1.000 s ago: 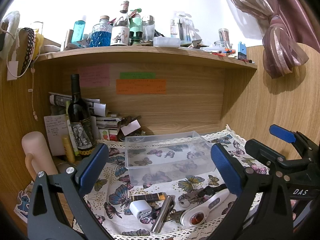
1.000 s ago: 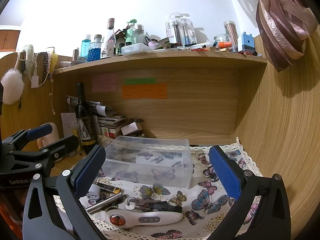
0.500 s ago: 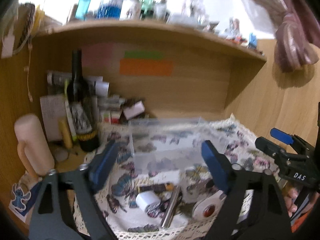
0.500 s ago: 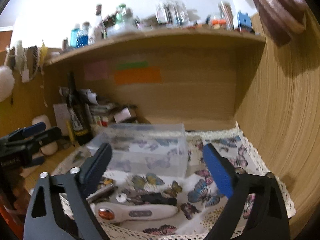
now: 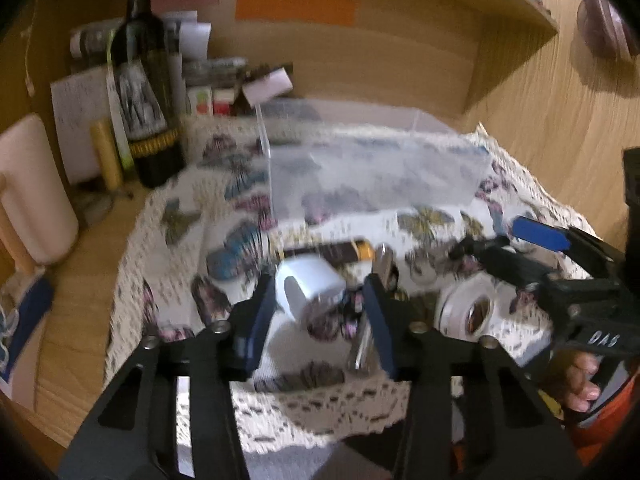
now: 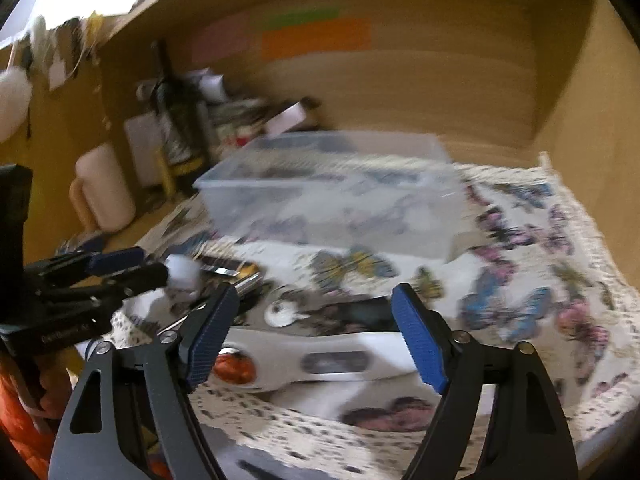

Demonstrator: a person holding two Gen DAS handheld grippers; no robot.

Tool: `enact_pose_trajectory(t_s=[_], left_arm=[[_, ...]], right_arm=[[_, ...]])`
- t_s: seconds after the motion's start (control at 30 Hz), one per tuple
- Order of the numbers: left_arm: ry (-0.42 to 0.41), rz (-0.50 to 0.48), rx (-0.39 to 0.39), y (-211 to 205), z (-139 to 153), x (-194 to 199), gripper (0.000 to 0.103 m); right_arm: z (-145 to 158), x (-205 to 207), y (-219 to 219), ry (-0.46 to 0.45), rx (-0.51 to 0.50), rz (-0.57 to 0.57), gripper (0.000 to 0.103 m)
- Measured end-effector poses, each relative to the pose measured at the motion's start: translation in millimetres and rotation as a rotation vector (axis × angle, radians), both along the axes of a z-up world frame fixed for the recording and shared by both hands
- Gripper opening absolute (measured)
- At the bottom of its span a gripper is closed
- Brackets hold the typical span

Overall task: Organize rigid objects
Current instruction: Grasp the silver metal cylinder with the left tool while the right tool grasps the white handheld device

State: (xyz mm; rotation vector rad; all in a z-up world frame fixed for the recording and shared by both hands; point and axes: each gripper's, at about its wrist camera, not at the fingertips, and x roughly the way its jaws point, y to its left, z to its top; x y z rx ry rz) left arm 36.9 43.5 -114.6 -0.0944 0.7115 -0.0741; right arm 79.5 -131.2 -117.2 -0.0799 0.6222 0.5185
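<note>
Left tool (image 5: 320,304) at lower centre of frame, fingers parted; right tool (image 6: 316,320) lower centre, fingers spread wider.

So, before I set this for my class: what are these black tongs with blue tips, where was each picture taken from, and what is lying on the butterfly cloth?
No robot here: a person holds a two-finger gripper in each hand, with a fisheye camera on each looking along its fingers. One picture is from the left gripper, the other from the right gripper.

On the butterfly cloth stand a clear plastic box and small things: a white plug cube, a dark battery, a key and a long white gadget.

The left gripper's fingers flank the cube, the right's open over the gadget. Blur hides whether anything is gripped.
</note>
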Motion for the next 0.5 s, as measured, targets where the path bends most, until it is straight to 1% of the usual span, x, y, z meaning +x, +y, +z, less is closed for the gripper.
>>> enact_pose_trajectory(t_s=[0.07, 0.13, 0.2, 0.33, 0.5], left_arm=[[0.011, -0.008, -0.008, 0, -4, -4, 0.04], [0.019, -0.021, -0.009, -2, -6, -7, 0.035], [0.026, -0.039, -0.007, -5, -7, -10, 0.034], [0.042, -0.085, 0.002, -16, -10, -12, 0.033], [0.067, -0.115, 0.012, -30, -16, -2, 0.033]], right_arm=[[-7, 2, 13, 0.013, -0.026, 0.024, 0.086], [-15, 3, 22, 0.021, -0.059, 0.034, 0.086], [-21, 4, 27, 0.025, -0.09, 0.03, 0.086], [-21, -2, 18, 0.008, -0.097, 0.019, 0.086], [-21, -11, 0, -0.032, -0.146, -0.035, 0.086]])
